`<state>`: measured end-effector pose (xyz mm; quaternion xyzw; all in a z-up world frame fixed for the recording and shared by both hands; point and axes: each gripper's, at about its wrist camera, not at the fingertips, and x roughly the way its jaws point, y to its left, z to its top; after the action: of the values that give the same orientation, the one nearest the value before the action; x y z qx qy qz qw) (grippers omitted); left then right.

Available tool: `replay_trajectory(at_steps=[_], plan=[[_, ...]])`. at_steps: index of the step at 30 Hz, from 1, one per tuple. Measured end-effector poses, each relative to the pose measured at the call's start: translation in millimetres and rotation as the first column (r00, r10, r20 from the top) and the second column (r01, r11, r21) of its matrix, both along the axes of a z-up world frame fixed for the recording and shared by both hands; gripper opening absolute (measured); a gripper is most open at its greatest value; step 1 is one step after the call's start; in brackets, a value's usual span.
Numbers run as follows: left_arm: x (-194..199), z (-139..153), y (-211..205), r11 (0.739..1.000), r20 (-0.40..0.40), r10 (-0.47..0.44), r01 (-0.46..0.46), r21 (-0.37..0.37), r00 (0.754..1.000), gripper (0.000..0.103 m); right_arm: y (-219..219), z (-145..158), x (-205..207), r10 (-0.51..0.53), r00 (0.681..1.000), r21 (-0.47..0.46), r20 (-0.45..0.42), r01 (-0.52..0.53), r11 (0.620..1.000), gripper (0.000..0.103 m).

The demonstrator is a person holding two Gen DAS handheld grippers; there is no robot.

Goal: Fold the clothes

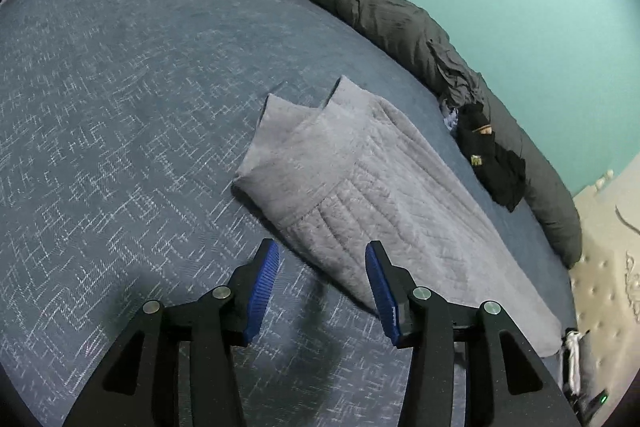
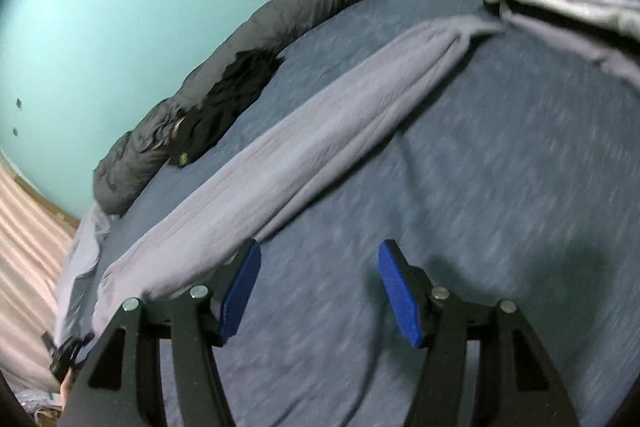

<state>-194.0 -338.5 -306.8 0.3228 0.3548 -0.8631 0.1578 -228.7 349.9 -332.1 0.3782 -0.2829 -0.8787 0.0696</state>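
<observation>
While both stand wide open, left tool [image 1: 322, 291] and right tool [image 2: 320, 291] hold nothing

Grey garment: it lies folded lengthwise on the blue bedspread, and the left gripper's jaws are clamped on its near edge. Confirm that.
Not quite. The left gripper has its jaws open, holding nothing, as the left wrist view shows. The grey garment does lie folded lengthwise on the blue bedspread.
</observation>
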Motion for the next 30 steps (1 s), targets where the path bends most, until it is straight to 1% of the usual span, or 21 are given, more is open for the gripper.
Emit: replay_trajectory(at_steps=[3,5,7,10,15,17,18,19,20,23,27,29,30], plan=[[-11,3,-7,1.0,0.039,-0.012,0.011,0.014,0.999,0.049,-18,6,15,0.045,0.999,0.002,-0.016,-0.045,0.999,0.062],[-18,4,-13,1.0,0.077,0.003,-0.005,0.028,0.997,0.049,-25,6,21,0.057,0.998,0.003,-0.036,-0.057,0.998,0.062],[-29,4,-15,1.0,0.108,-0.002,-0.001,0.029,0.994,0.049,-28,4,20,0.071,0.997,-0.001,-0.044,-0.071,0.997,0.062],[-45,5,-19,1.0,0.154,-0.008,0.004,0.03,0.988,0.049,-28,-2,19,0.067,0.997,-0.006,-0.035,-0.068,0.998,0.062],[-60,-3,-31,0.998,0.206,0.022,-0.032,0.045,0.978,0.049,-21,-10,16,0.057,0.998,-0.036,-0.021,-0.058,0.998,0.062],[-64,-3,-33,0.998,0.202,0.018,-0.029,0.053,0.979,0.047,-18,-11,17,0.049,0.999,-0.043,-0.022,-0.05,0.998,0.062],[-64,-2,-32,0.998,0.201,0.011,-0.022,0.052,0.98,0.043,-17,-12,19,0.044,0.999,-0.047,-0.021,-0.045,0.998,0.062],[-65,0,-31,0.999,0.199,0.005,-0.015,0.05,0.98,0.033,-16,-12,20,0.04,0.999,-0.052,-0.022,-0.041,0.998,0.062],[-66,2,-31,0.999,0.193,-0.003,-0.006,0.048,0.981,0.024,-15,-12,20,0.038,0.999,-0.054,-0.022,-0.039,0.998,0.062],[-64,12,-30,0.999,0.173,-0.022,0.016,0.039,0.985,0.013,-15,-12,20,0.037,0.999,-0.058,-0.021,-0.039,0.998,0.062],[-42,34,-31,0.999,0.115,-0.043,0.039,0.037,0.992,0.011,-16,-12,20,0.042,0.999,-0.067,-0.021,-0.043,0.997,0.062],[-24,39,-34,0.997,0.077,-0.049,0.044,0.061,0.996,0.011,-16,-11,21,0.041,0.999,-0.068,-0.022,-0.043,0.997,0.062],[-17,35,-36,0.996,0.076,-0.05,0.044,0.077,0.996,0.011,-16,-11,21,0.041,0.999,-0.07,-0.021,-0.042,0.997,0.062]])
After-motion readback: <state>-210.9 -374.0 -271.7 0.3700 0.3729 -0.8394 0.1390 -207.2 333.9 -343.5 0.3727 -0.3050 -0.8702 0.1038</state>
